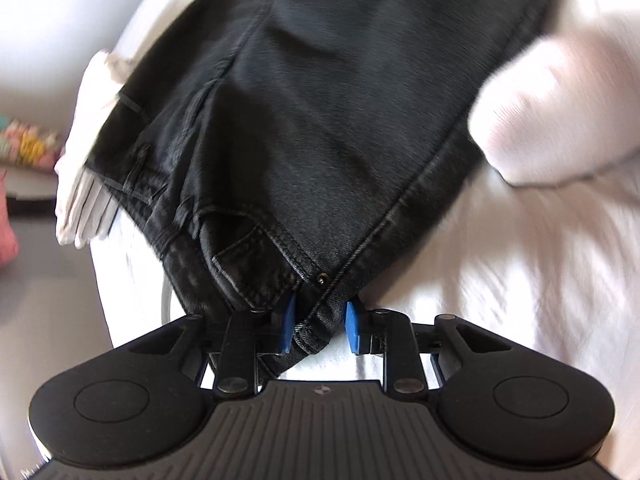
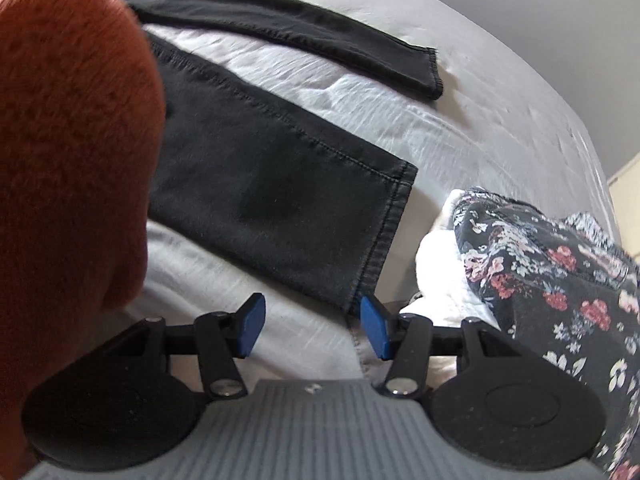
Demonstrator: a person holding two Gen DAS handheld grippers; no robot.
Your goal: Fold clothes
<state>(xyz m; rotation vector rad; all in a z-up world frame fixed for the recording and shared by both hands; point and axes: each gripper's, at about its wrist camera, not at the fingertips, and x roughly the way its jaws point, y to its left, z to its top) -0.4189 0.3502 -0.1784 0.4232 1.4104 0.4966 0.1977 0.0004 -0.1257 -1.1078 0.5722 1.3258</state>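
1. Left tongs (image 1: 321, 330) first: the blue pads (image 1: 289, 330) sit either side of the jeans (image 1: 320, 120) at the waistband corner, just below the rivet (image 1: 322, 278). There is a gap between the right pad and the cloth, so the jaws are part open and I cannot tell if they truly pinch it.
2. The jeans run away from the left tongs, up and ahead, dark denim with belt loops and a pocket seam to the left of the pads.
3. Everything lies on a bed (image 1: 520, 260) under a white sheet, creased, to the right of the left tongs.
4. Ahead and to the left, white folded cloth (image 1: 86, 184) pokes out from under the waistband edge; the view is blurred there.
5. Ahead and to the right, a white rounded lump (image 1: 540, 120) touches the jeans' side seam; too blurred to name.
6. Over to the right tongs (image 2: 313, 328): wide open, nothing between the pads (image 2: 253, 326), hanging just above the sheet.
7. The near leg hem (image 2: 384, 240) ends right in front of the right pad, its corner almost touching it.
8. The far leg (image 2: 320, 36) lies flat well ahead, apart from the near one, with bare sheet between.
9. To the right of these tongs, a floral garment (image 2: 540, 272) is heaped on something white.
10. To the left, an orange fuzzy sleeve (image 2: 68, 140) fills the view close to the camera.
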